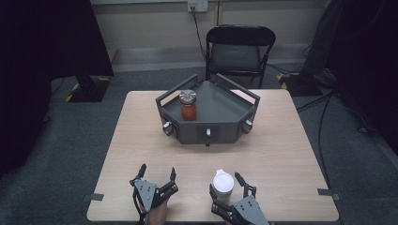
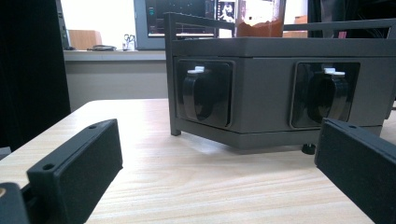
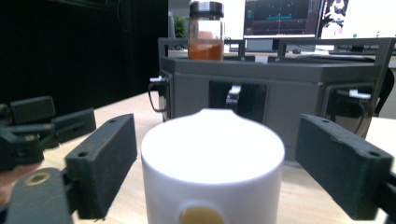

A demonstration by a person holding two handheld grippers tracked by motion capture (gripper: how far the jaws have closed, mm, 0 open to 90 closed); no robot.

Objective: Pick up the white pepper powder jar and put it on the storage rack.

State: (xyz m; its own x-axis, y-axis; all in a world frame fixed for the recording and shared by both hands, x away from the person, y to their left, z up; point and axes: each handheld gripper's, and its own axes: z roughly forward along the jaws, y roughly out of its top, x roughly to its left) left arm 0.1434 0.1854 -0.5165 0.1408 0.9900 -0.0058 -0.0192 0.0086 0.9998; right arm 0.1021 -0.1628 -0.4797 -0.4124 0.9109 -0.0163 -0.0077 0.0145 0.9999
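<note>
your right gripper (image 1: 228, 186) straddles the white cup (image 1: 223, 183), with slim gaps at both pads. at its 12 o'clock bare table (image 1: 277, 150) runs up to the dark grey knobbed stand (image 1: 209, 119). your left gripper (image 1: 157, 178) has open tabletop between its jaws.

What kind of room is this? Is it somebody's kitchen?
Probably not a kitchen. It looks like a lab or test room: a plain wooden table on grey carpet, a folding chair by the wall, black curtains at the sides, and computer screens behind.
</note>
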